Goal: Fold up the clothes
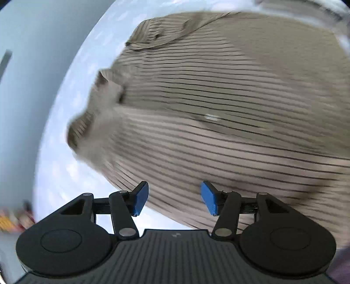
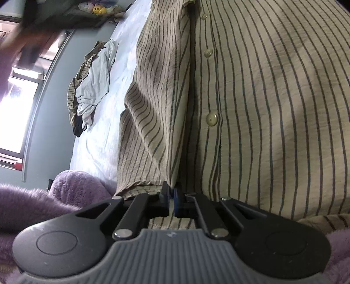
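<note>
Two grippers: both black linkage frames with blue pads on the fingertips, each one seen from its own wrist camera.
Shirt fabric: the striped shirt [image 2: 273, 109] is looking like a thin, slightly crinkly beige weave with narrow dark stripes running along it.
Shirt details: pale round buttons [image 2: 211, 119] are sitting in a row down the placket, and one side panel is lying folded inward over the front, making a long soft ridge.
Shirt location: it's lying spread out on the bed sheet [image 2: 96, 150], filling most of both views.
Left gripper: the left gripper [image 1: 174, 197] is hovering above the shirt and pointing steeply down at it, with its pads spread apart and nothing between them. That view is smeared with motion blur.
Right gripper: the right gripper [image 2: 172, 196] is angling down at the near hem, pads squeezed together and pinching the edge of the folded panel.
Person: a fuzzy purple sleeve [image 2: 43, 196] is showing at the bottom left of the right wrist view, right beside the gripper.
Surface: the sheet is pale blue-white and lightly wrinkled.
Other laundry: a crumpled pile of clothes [image 2: 91, 85] is sitting on the sheet well apart from the shirt, with white, striped and dark pieces mixed together.
Room: a grey-blue wall and a bright window [image 2: 15, 113] are showing past the bed edge, and some small plush toys [image 2: 98, 8] are sitting at the far end, too blurry for detail.
</note>
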Available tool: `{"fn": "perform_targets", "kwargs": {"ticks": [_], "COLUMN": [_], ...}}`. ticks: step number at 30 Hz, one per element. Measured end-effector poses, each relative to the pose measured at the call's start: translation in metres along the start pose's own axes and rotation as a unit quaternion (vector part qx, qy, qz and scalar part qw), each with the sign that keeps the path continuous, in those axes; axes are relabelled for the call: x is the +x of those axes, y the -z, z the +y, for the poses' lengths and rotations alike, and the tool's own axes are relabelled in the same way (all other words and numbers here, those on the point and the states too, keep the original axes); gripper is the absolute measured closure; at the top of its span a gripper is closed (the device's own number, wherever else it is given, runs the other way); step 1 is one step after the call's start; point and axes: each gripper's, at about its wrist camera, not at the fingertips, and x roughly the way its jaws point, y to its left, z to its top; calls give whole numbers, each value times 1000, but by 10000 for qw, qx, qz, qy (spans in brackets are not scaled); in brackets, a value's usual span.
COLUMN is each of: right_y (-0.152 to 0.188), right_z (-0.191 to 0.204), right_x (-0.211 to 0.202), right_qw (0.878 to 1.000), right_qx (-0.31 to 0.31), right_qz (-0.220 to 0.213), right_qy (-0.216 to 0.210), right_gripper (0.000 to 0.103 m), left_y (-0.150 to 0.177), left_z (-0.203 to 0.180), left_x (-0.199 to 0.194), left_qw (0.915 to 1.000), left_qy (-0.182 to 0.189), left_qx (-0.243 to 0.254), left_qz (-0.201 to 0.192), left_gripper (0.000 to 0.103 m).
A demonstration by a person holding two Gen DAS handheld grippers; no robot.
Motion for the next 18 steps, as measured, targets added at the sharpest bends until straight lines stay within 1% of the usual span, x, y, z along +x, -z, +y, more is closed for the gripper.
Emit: {"fn": "perform_targets", "kwargs": {"ticks": [1,4,6,8,9,11,12,13,14,15,16,18], "right_y": [2,6,9,14,17,23,26,29,33,36,39,46], "right_z": [1,7,12,22,26,34,36,38,39,40,42,49], "right_x": [0,-3,-7,-15,-20,-27,-30,-32,-34,-35,-34,-32], "right_qw": [10000,9993,9981,9953,9933,9887,9867,9847,9828,9810,9797,9779], "right_qx": [-9,-156,-285,-517,-642,-839,-911,-969,-1017,-1063,-1103,-1178], "right_qz": [-12,-111,-220,-384,-464,-624,-685,-744,-806,-854,-872,-894], "right_qy": [48,334,507,727,844,1072,1162,1241,1317,1384,1429,1478], "right_gripper": [96,92,91,91,90,89,87,86,83,80,79,78], "left_y": [14,41,55,64,71,84,89,94,98,102,106,107], "left_z": [-16,-54,-74,-90,-101,-118,-127,-134,-141,-146,-151,-158], "left_x": [-18,-45,-55,-57,-60,-62,-60,-60,-60,-61,-62,-58], "left_qw": [9998,9973,9931,9885,9852,9795,9756,9716,9672,9623,9573,9546], "left_qy": [115,331,499,580,631,782,860,949,1035,1091,1132,908], "left_qx": [-174,-662,-1055,-1381,-1569,-1778,-1935,-2085,-2238,-2428,-2609,-2787], "left_qz": [-43,-25,66,190,297,523,578,595,607,564,525,538], "left_gripper": [51,51,51,51,51,51,51,51,51,51,51,51]}}
